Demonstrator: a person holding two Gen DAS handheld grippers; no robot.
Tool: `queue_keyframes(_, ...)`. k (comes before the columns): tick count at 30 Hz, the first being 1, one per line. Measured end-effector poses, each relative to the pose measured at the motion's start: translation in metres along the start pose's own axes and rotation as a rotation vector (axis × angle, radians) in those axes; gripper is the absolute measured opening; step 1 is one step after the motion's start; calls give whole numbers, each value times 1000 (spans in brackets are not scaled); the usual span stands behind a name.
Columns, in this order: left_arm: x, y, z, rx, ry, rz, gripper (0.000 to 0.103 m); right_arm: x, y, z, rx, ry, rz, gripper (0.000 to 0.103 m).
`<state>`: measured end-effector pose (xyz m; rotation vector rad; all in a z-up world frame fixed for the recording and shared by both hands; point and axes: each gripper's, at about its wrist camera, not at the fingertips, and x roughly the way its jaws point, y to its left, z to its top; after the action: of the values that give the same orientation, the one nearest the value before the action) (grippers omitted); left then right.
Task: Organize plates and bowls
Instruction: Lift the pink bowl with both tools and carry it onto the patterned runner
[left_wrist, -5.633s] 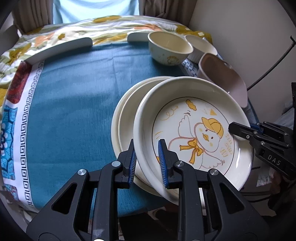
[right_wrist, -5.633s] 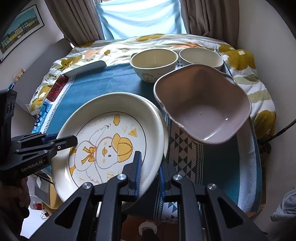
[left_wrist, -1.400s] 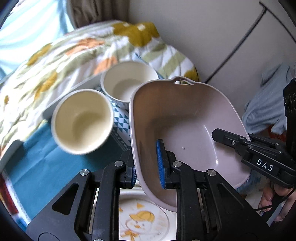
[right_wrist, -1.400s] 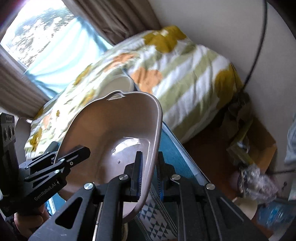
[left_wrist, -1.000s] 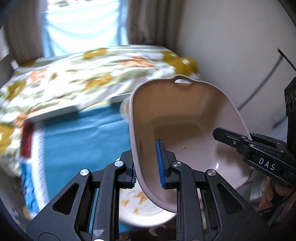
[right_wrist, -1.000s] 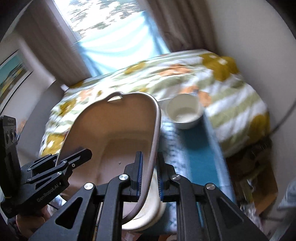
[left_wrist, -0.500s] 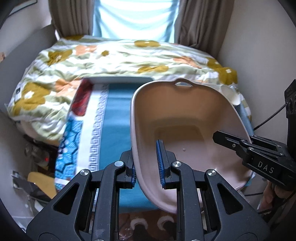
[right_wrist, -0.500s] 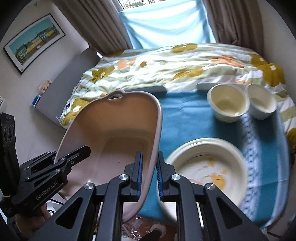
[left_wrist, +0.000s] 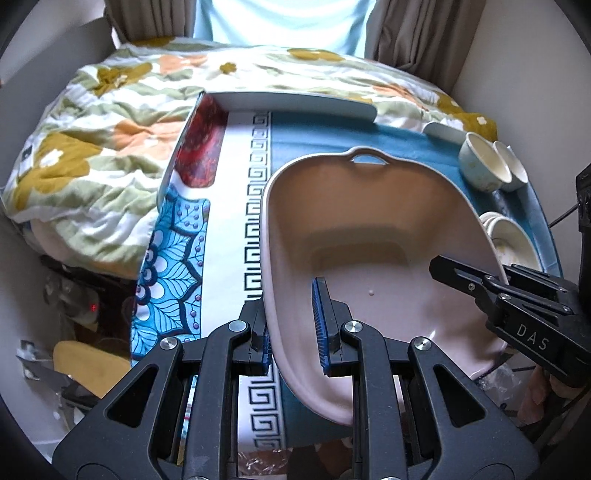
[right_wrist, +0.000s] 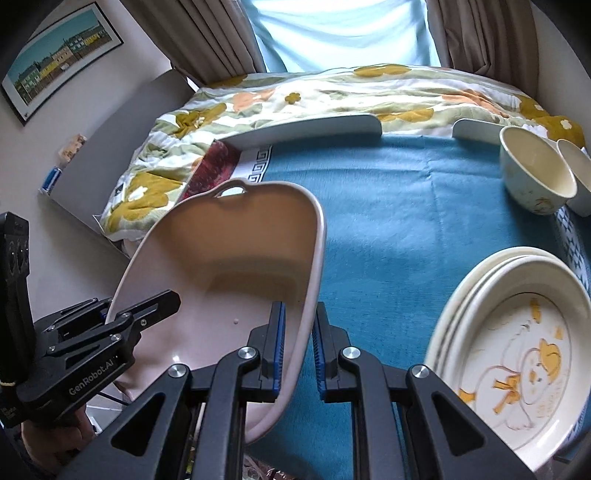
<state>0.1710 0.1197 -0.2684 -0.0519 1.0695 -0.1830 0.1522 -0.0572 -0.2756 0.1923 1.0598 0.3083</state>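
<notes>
Plates stacked right; both bowls unsorted far right. Left tool and right tool pinch pink basin rims, not yet down on tabletop.

Plate stack: cut at frame rim toward 4 o'clock; lower plates hidden but for edges. Far white bowl: clipped at 2 o'clock. Pink basin: hides tablecloth beneath, near wall behind fingers.
</notes>
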Motion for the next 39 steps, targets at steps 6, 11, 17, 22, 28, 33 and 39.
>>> queue_keyframes(6, 21, 12, -10, -4, 28, -6, 16, 18, 4, -5, 0, 29, -19, 13)
queue_keyframes(11, 27, 16, -15, -4, 38, 0, 16, 26, 6, -11, -2, 43, -23, 13)
queue_keyframes(17, 37, 20, -24, -7, 55, 6, 16, 33, 8, -17, -13, 44, -19, 13)
queue_keyframes(22, 36, 17, -26, 4, 46, 21, 17, 33, 6, -18, 5, 42, -4, 13)
queue_keyframes(28, 44, 17, -25, -2, 89, 18, 17, 34, 5, -17, 11, 45, 11, 13)
queue_keyframes(33, 44, 17, -26, -3, 82, 31, 17, 31, 9, -20, -28, 32, 6, 15)
queue_keyframes(39, 42, 15, -24, 1, 78, 41, 17, 28, 8, -23, -34, 19, 26, 59)
